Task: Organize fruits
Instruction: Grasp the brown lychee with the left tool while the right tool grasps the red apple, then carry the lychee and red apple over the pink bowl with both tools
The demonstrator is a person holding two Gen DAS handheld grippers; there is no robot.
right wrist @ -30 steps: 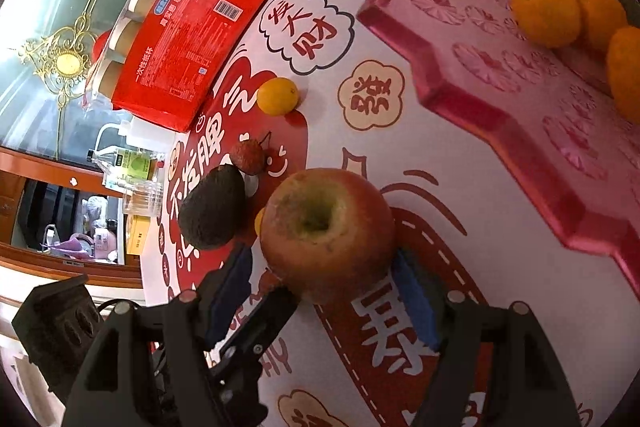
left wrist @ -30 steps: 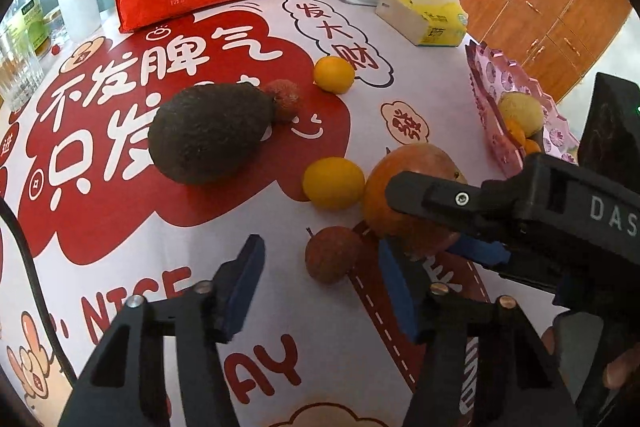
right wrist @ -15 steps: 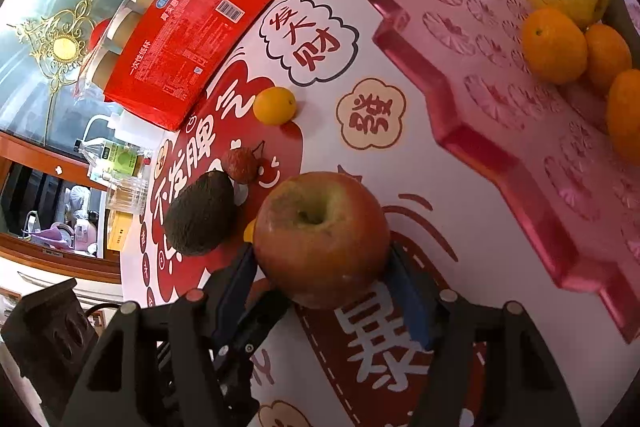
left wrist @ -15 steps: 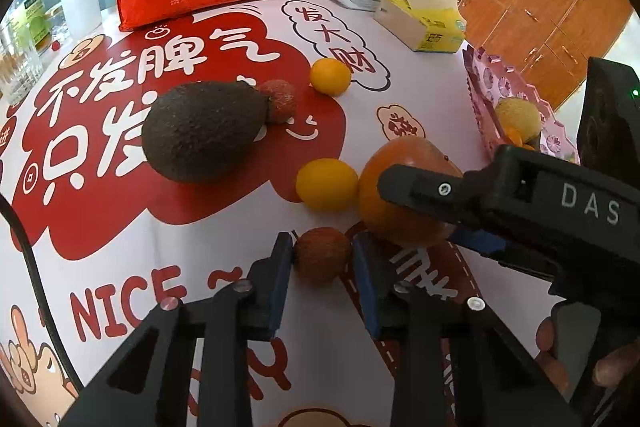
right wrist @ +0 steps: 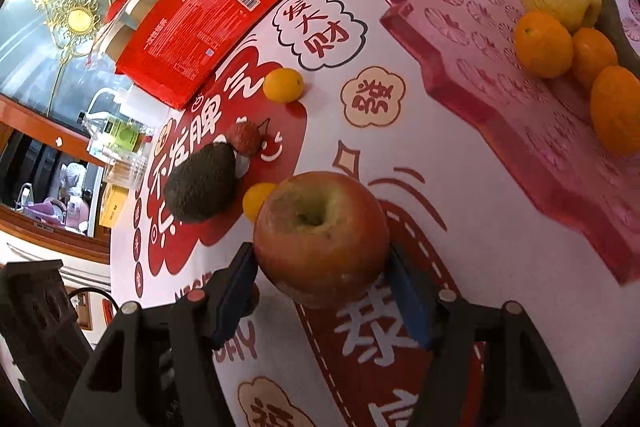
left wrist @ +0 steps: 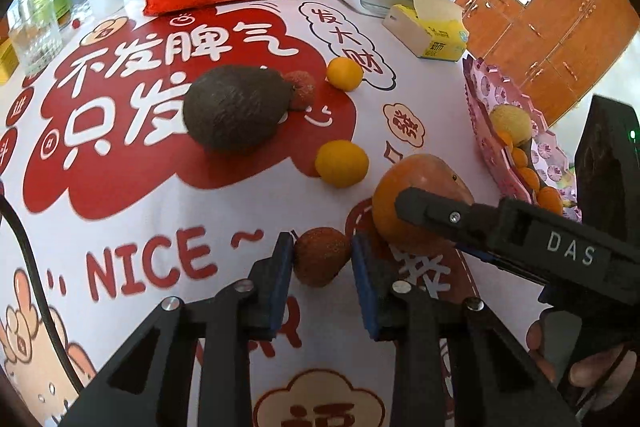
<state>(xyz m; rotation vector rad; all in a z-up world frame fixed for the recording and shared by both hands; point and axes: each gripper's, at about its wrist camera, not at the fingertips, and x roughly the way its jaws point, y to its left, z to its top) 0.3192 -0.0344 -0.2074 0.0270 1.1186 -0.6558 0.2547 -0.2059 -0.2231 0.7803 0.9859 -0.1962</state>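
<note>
My left gripper (left wrist: 322,259) is clamped on a small red lychee (left wrist: 320,255), blue pads tight against both sides, just above the printed tablecloth (left wrist: 132,219). My right gripper (right wrist: 320,279) grips the apple (right wrist: 320,239), its jaws having just been closing, pads pressing its flanks. Beyond lie an avocado (left wrist: 236,107), two small yellow fruits and another lychee. The pink tray (right wrist: 492,87) to the right holds oranges and a pear.

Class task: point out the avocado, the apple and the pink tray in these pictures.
avocado (left wrist: 236,107), left wrist view, middle of its dark skin.
apple (right wrist: 320,243), right wrist view, front face below the stem hollow.
pink tray (right wrist: 496,95), right wrist view, bare patterned floor.
</note>
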